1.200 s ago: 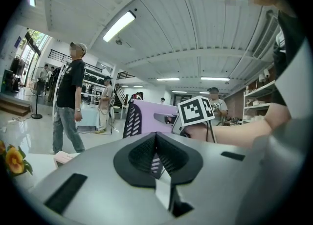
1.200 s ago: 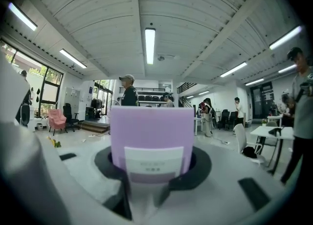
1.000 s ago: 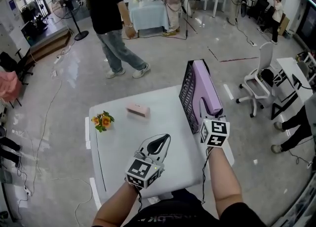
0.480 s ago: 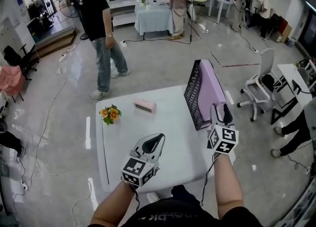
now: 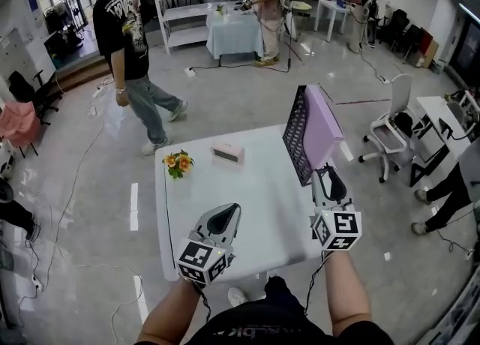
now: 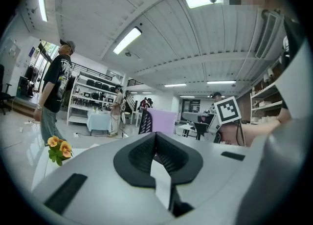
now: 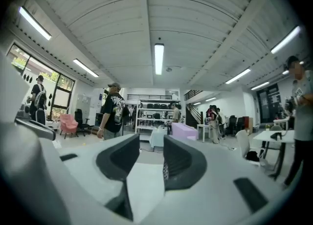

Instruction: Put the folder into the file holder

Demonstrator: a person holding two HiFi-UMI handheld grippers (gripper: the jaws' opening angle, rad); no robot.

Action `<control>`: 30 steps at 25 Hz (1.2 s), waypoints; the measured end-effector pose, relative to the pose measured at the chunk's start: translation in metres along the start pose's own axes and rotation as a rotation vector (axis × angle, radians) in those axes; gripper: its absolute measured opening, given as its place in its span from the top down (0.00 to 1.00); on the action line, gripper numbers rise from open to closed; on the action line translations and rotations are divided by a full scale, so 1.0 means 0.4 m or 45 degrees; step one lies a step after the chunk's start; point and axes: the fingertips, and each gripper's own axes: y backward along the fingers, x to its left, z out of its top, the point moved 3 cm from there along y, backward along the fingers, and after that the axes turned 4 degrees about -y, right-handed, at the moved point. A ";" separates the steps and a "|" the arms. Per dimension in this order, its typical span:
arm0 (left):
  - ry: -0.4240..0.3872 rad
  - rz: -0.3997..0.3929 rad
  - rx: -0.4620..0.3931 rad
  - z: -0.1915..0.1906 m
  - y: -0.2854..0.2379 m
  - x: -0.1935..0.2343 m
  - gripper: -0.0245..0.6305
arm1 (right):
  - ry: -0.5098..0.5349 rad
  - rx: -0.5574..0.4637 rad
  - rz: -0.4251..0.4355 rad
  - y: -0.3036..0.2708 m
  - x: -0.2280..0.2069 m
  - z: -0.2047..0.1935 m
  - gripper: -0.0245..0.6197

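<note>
White table (image 5: 247, 186) in a busy open office, cables trailing over the glossy floor, and both grippers hang over its near edge. The left gripper (image 5: 223, 220) has its jaws pressed fully together with nothing between them; its own view shows the dark pads meeting in one seam. The right gripper (image 5: 328, 182) has its jaws apart. They have just been closing, and the gap holds only bare tabletop.

Just ahead of the right fingers, slightly to their left, the black mesh file holder (image 5: 295, 137) stands upright at the table's right edge. The purple folder (image 5: 322, 122) already stands inside it, against the mesh wall. The right fingers are near the holder's close end but not touching it.

Well ahead of the left fingers lies a small pink box (image 5: 227, 153), and off to their left a little bunch of orange flowers (image 5: 178, 162). Beyond the table, a person in a black T-shirt (image 5: 127, 43) walks across the floor.
</note>
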 end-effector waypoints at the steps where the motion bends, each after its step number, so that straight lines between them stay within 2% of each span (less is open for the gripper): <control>1: -0.004 0.007 -0.004 -0.001 0.018 -0.001 0.96 | 0.013 -0.004 0.035 0.017 0.030 0.003 0.76; 3: -0.011 0.027 -0.013 -0.002 0.050 -0.004 0.96 | 0.035 -0.012 0.110 0.052 0.087 0.008 0.95; 9: 0.002 0.123 -0.046 0.010 0.126 0.002 0.96 | 0.138 -0.025 0.325 0.125 0.229 0.034 0.96; 13: -0.005 0.188 -0.064 0.023 0.147 -0.016 0.96 | 0.142 -0.034 0.428 0.157 0.254 0.052 0.96; 18: -0.008 0.264 -0.062 0.016 0.134 -0.089 0.96 | 0.114 -0.016 0.525 0.188 0.209 0.037 0.96; 30: 0.007 0.364 -0.035 -0.027 0.060 -0.363 0.96 | -0.011 0.049 0.649 0.303 -0.021 -0.029 0.96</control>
